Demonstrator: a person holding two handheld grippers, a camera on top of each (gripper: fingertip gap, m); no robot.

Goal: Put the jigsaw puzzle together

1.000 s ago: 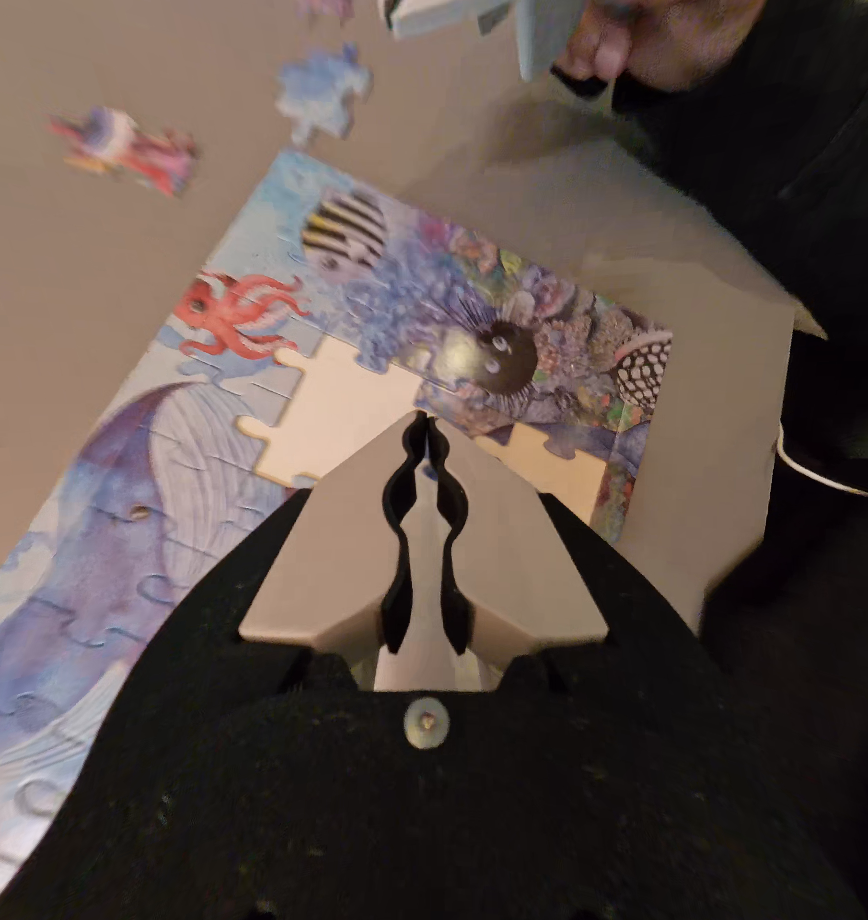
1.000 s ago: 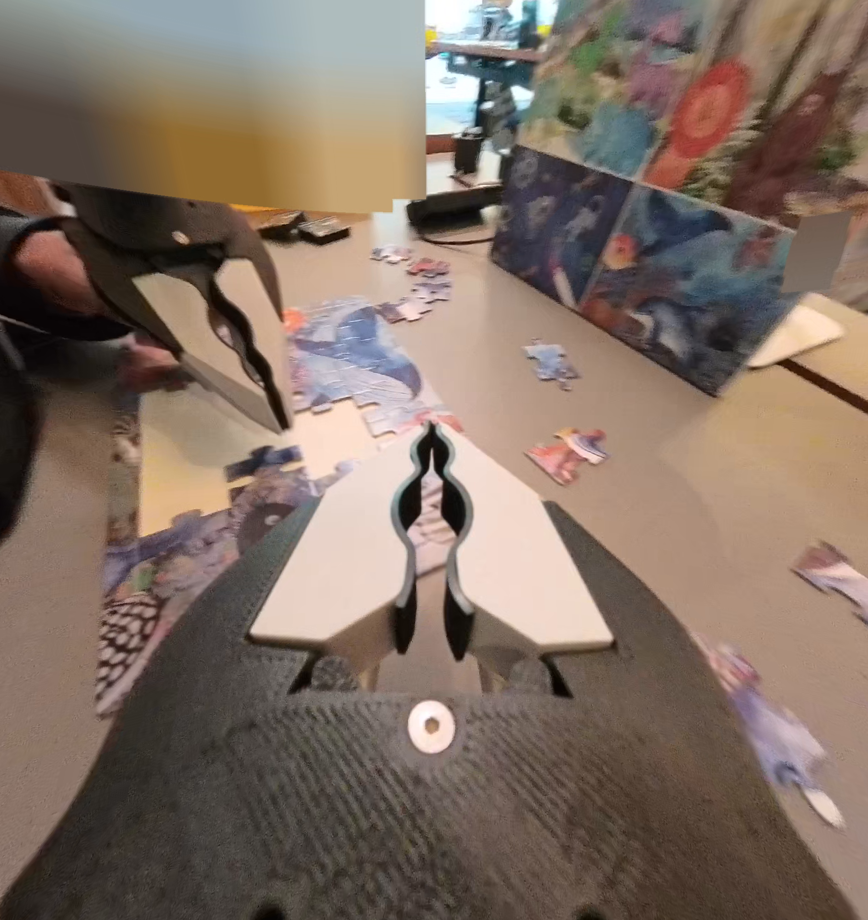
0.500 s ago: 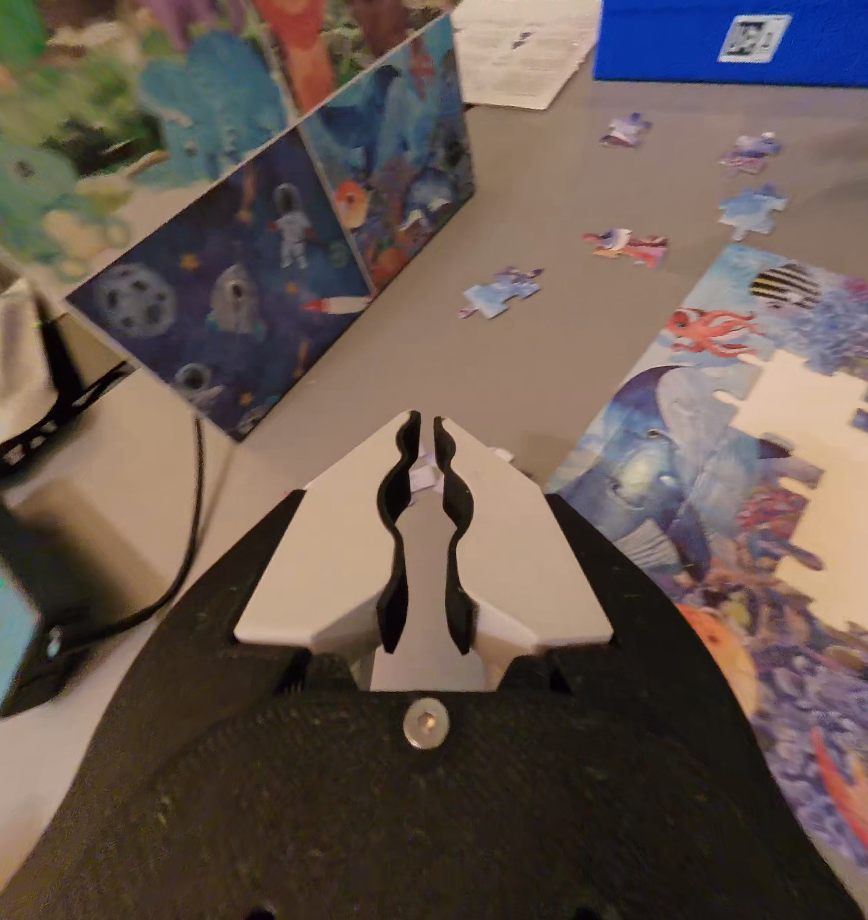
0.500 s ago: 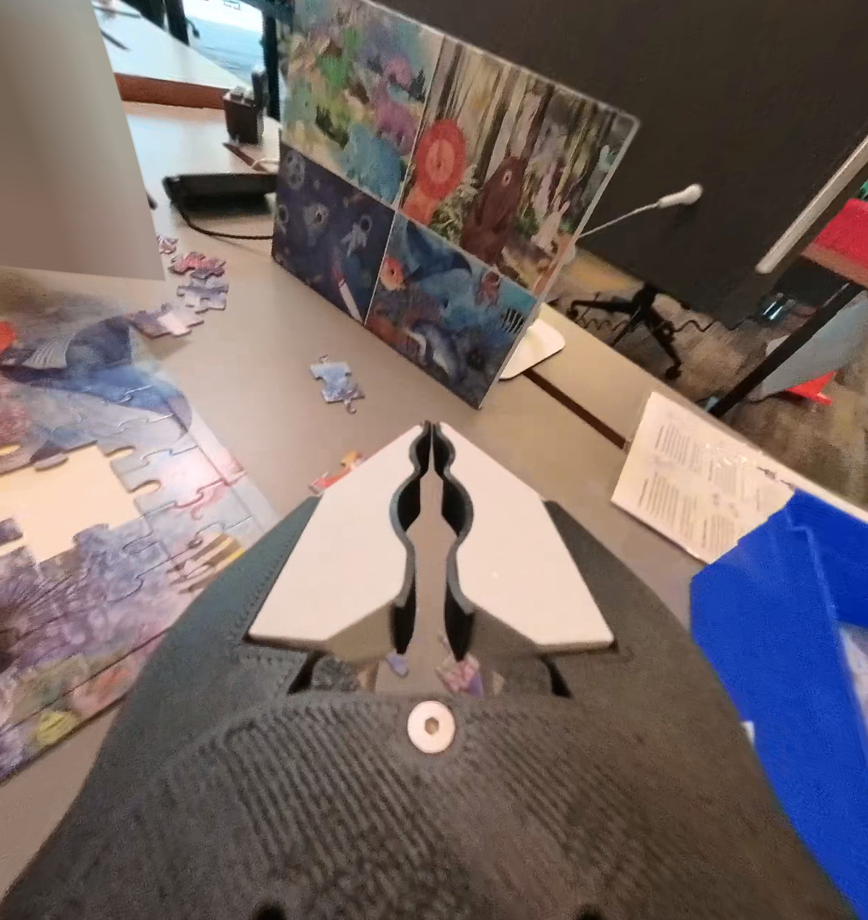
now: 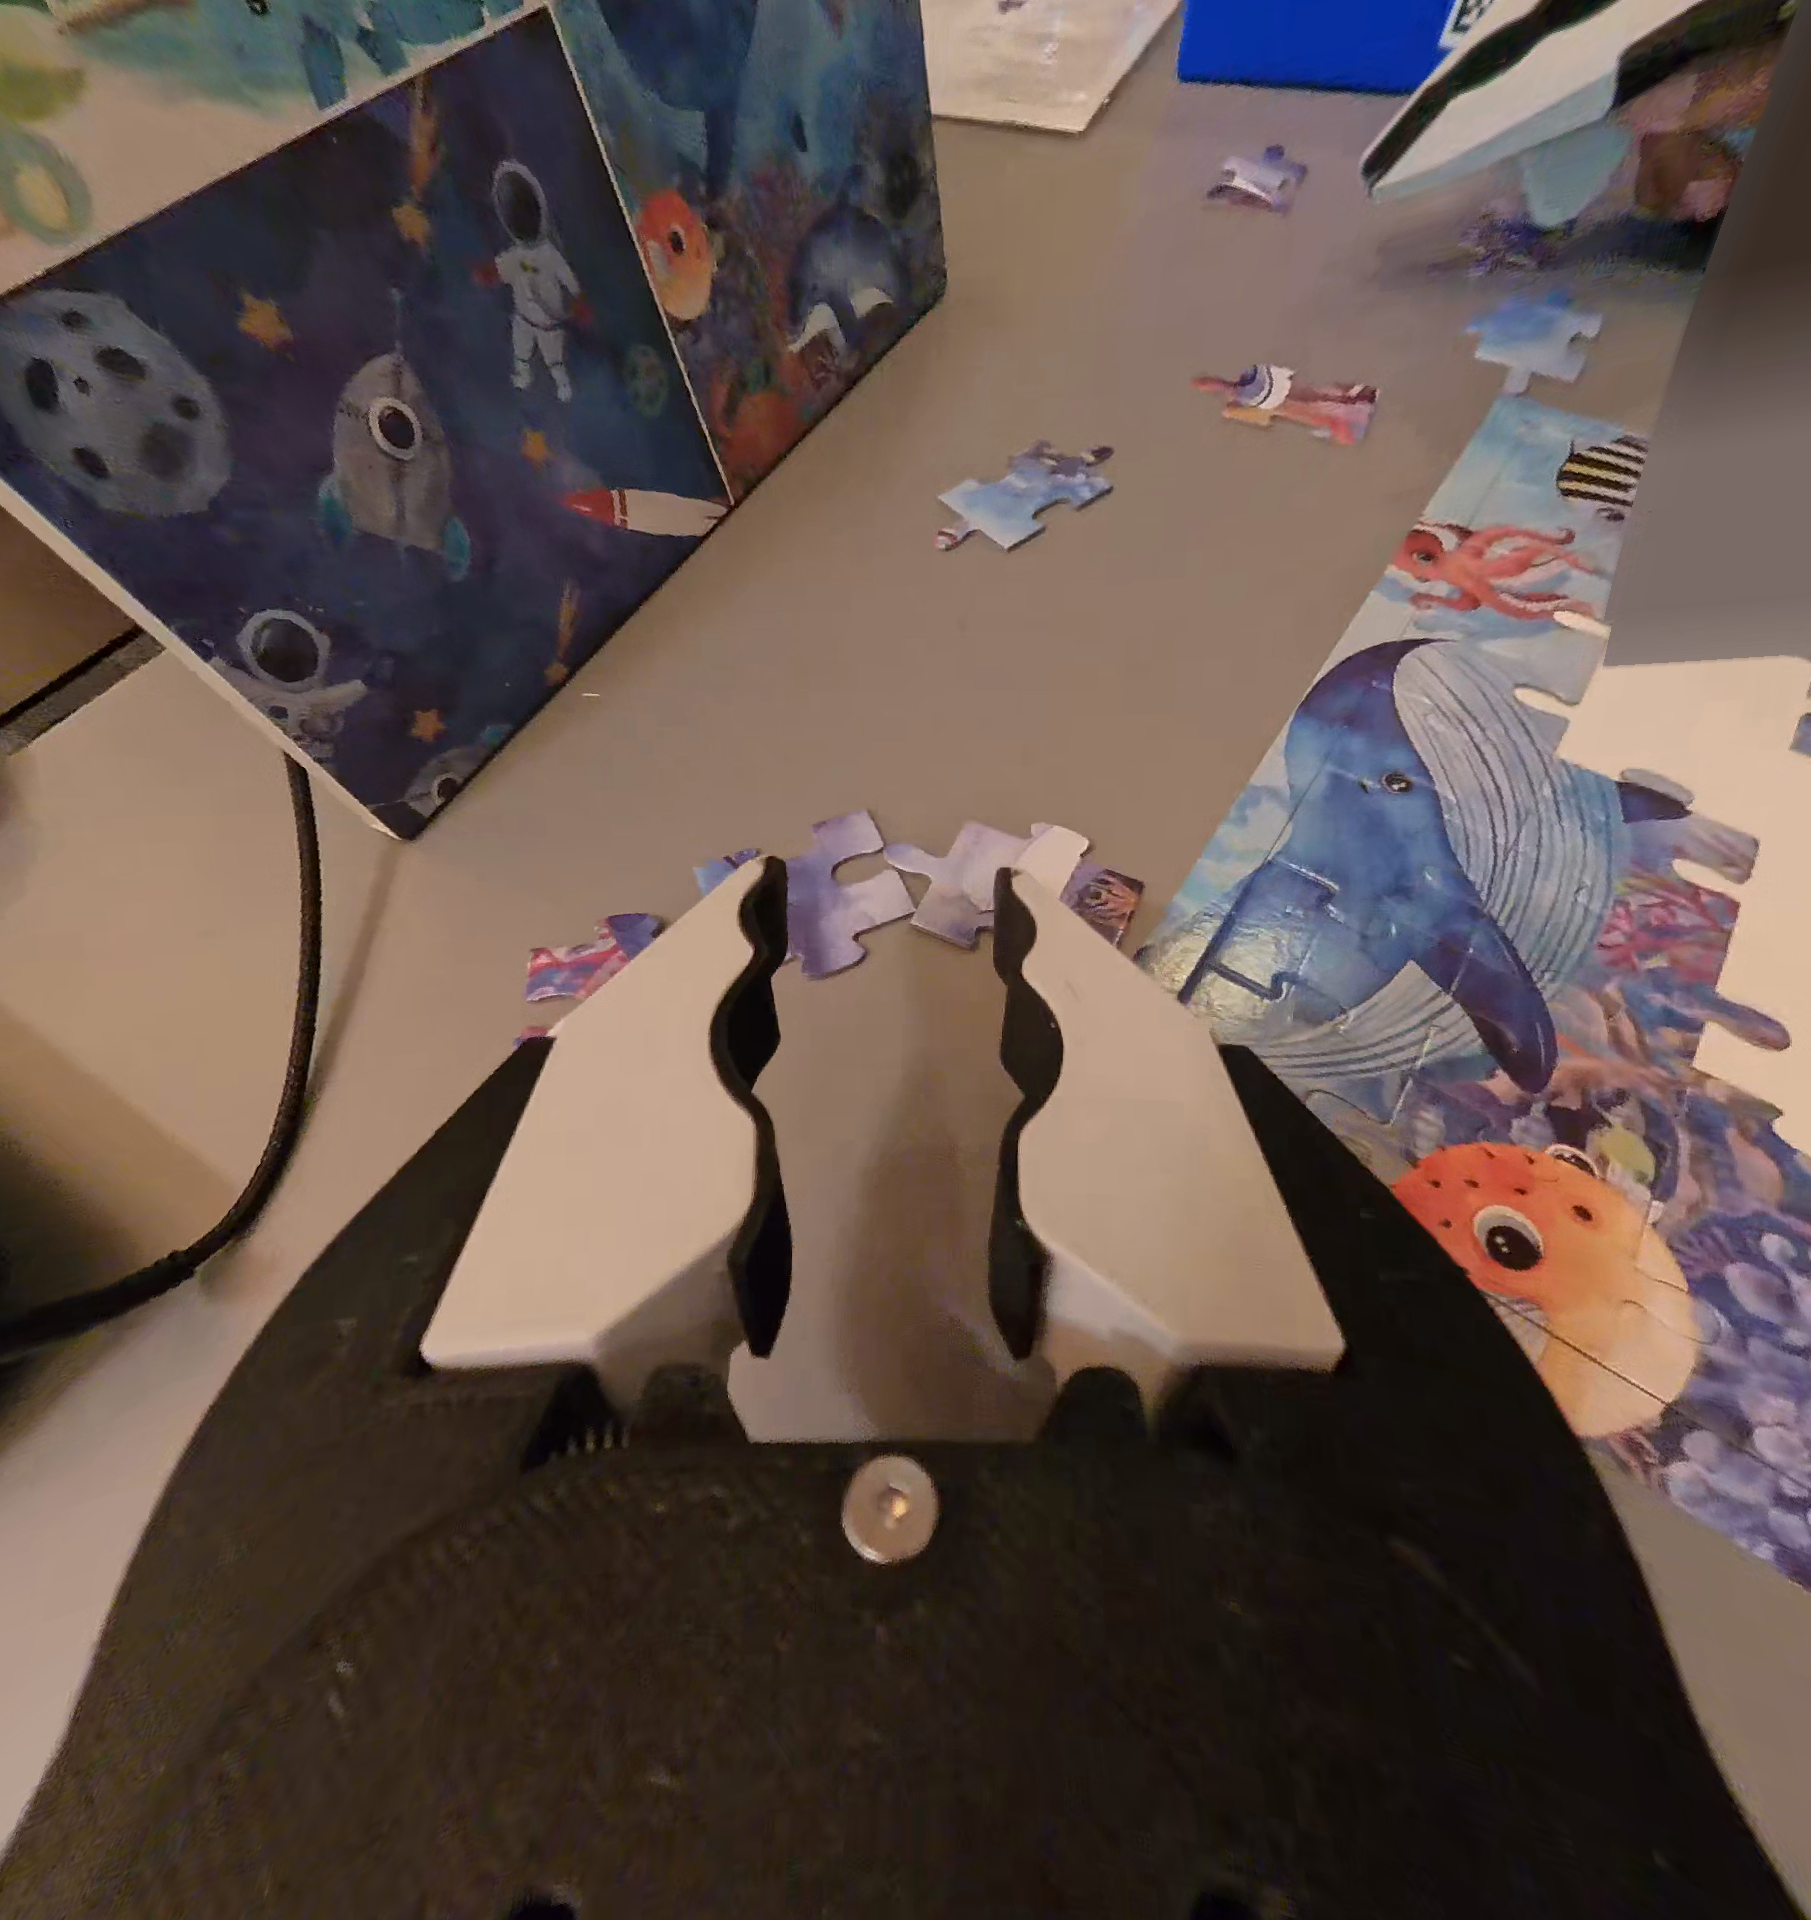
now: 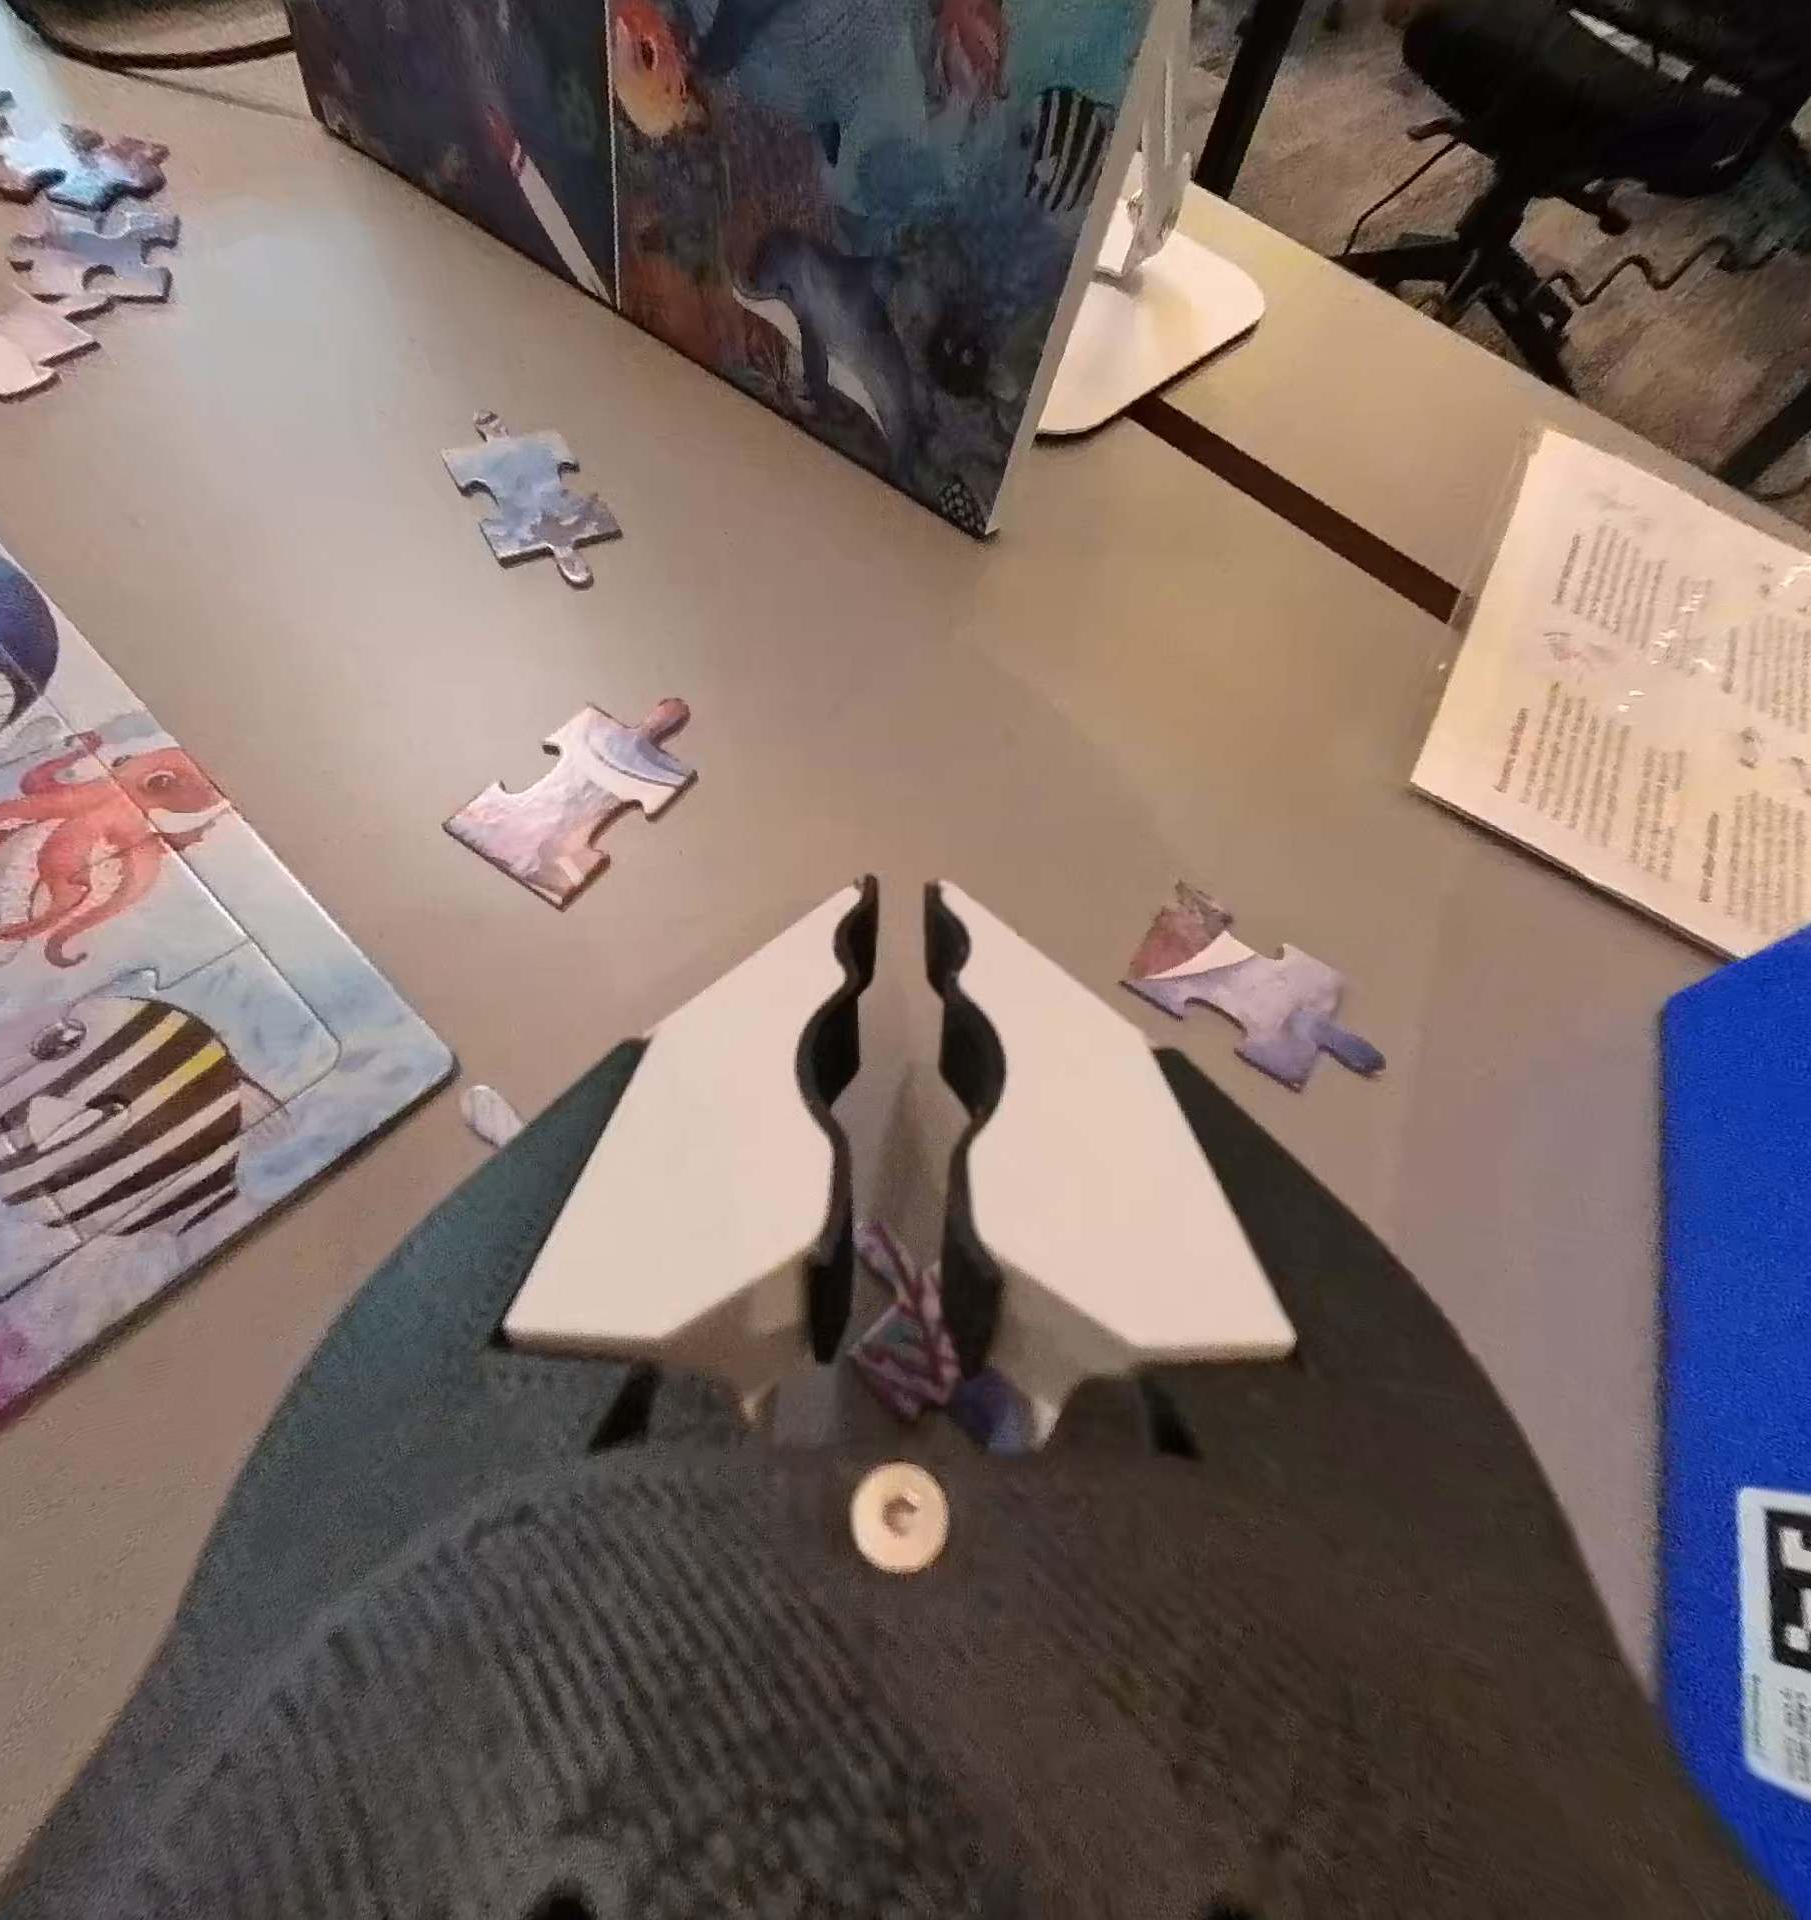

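Note:
The part-built sea puzzle lies at the right of the left wrist view, with a bare gap in its middle. My left gripper is open and empty, low over a cluster of loose pieces beside the puzzle's edge. More loose pieces lie farther off. My right gripper has its jaws a narrow gap apart and holds nothing. It hovers over the table between two loose pieces. A striped piece shows on the table under its fingers. The puzzle's corner is to its left.
An upright picture board stands behind the loose pieces on a white base. A black cable runs at the left. A blue bin and a printed sheet lie at the right. The right gripper shows far off. One gripper's finger ends stand about 35 centimeters off the other's. To the striped piece: right tips about 8 centimeters, left tips about 40 centimeters. Seen from the left wrist view as well.
My left gripper swung off the puzzle's gap toward the loose pieces at its side and opened. My right gripper swung right and down over the table, and its jaws parted slightly.

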